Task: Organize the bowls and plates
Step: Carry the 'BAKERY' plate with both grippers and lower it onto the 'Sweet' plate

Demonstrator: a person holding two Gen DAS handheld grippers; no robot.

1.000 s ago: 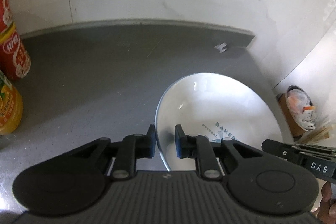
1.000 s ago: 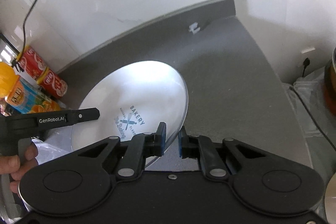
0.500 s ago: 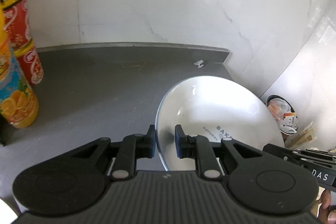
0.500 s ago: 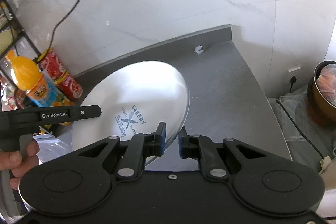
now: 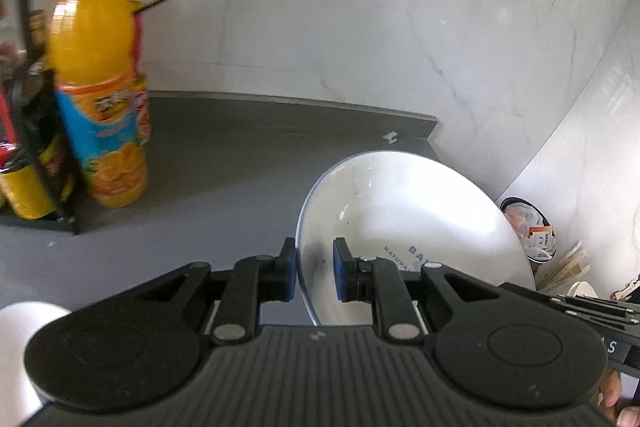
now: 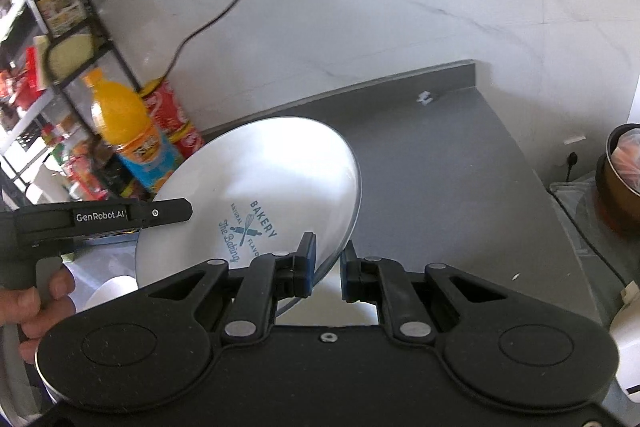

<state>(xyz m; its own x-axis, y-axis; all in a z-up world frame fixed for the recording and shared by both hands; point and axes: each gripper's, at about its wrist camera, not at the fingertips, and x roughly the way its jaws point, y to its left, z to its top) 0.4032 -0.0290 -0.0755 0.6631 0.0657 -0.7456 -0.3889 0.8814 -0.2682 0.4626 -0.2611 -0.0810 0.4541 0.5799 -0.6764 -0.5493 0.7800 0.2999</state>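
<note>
Both tools, left tool (image 5: 315,275) and right tool (image 6: 327,269), clamp the plate (image 6: 256,195) aloft over the tabletop (image 6: 440,187); placing it remains.

Each tool is matte black plastic. The left tool (image 5: 314,269) has two blue-padded fingers (image 5: 342,269) on jointed links pinned with silver rivets, two round discs at the base and a ribbed grey cover between them. The right tool (image 6: 328,269) is built alike, with a smooth black cover and one small centre screw. White lettering "GenRobot.AI" runs along the left tool's side. A bare hand (image 6: 36,303) shows, no sleeve visible.
</note>
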